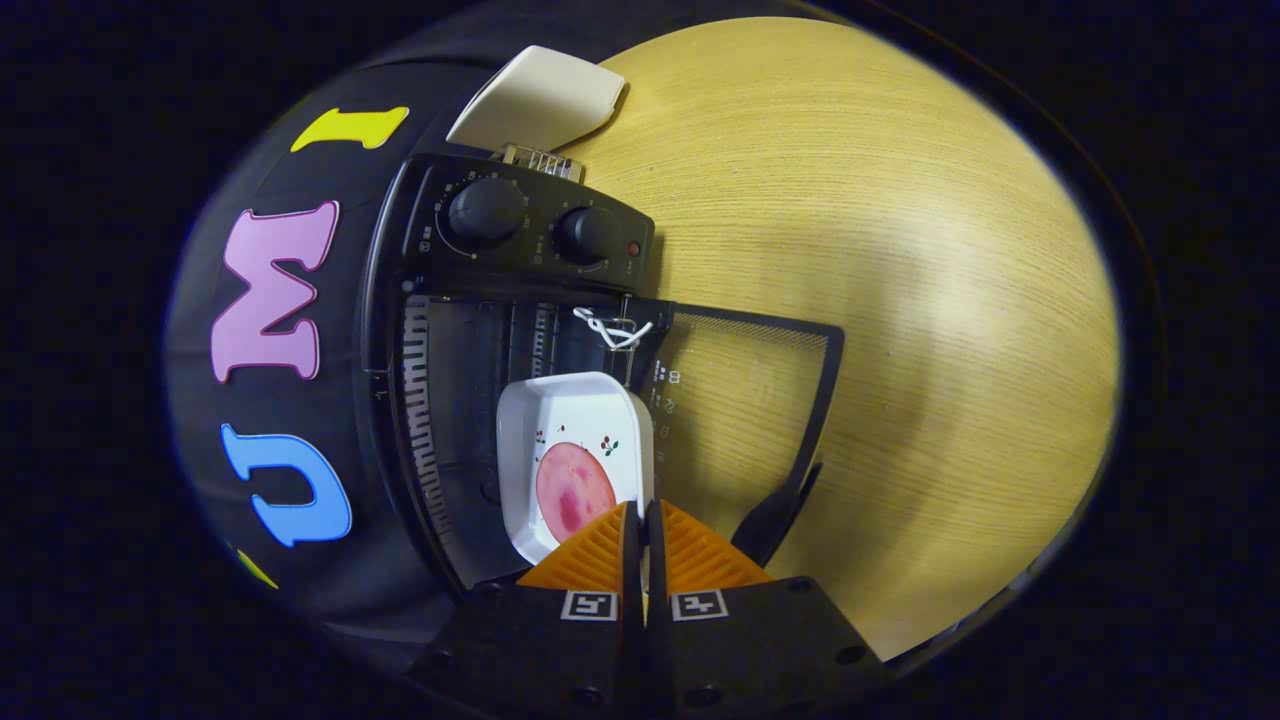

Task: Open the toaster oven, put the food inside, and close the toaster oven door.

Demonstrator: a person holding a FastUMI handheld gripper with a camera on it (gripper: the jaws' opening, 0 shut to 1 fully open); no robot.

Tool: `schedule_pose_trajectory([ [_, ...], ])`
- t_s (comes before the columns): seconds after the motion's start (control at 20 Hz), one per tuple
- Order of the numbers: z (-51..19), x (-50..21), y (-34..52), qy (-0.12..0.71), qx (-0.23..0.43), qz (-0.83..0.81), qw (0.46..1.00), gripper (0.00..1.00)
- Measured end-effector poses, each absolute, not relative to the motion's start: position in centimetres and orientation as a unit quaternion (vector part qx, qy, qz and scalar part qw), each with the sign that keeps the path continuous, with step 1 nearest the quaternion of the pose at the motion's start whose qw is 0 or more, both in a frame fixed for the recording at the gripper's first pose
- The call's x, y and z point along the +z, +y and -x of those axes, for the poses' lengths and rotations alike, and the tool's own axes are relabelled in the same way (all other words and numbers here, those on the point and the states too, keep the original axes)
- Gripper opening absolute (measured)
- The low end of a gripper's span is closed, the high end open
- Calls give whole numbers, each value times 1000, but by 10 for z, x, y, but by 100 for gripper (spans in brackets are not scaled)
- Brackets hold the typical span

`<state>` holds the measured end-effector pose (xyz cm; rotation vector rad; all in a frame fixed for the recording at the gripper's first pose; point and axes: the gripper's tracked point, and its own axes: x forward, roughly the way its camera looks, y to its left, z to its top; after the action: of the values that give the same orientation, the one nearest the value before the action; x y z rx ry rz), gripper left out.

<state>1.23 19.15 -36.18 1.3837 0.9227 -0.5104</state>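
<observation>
- Gripper [641, 512], low centre of frame, pinches the near rim of a white dish [570, 440], fingers nearly together.
- Dish, carrying pink food [573, 490], sits partly inside the open toaster oven [470, 330]; glass door [745, 400] hangs open right.

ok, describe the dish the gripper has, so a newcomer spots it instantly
Find the black toaster oven on the wooden table, its glass door swung open. At its mouth sits a white square dish holding a pink round slice, its rim pinched between the orange fingers. Nothing else there is white with a cherry print.
</observation>
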Motion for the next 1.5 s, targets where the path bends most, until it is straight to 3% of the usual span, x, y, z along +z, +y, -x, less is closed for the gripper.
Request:
schedule_pose_trajectory([
  [0.35, -57, -369, 205, 366, -275, -629, 629, 6],
  [0.6, -68, -364, 211, 355, -248, -642, 633, 10],
  [0.65, -67, -360, 209, 355, -241, -642, 635, 14],
  [0.85, -57, -351, 215, 371, -209, -639, 641, 49],
  [0.9, -54, -348, 217, 375, -198, -638, 642, 67],
  [1.05, -38, -334, 223, 395, -154, -602, 677, 99],
  [1.5, 7, -311, 188, 432, -15, -305, 849, 98],
])
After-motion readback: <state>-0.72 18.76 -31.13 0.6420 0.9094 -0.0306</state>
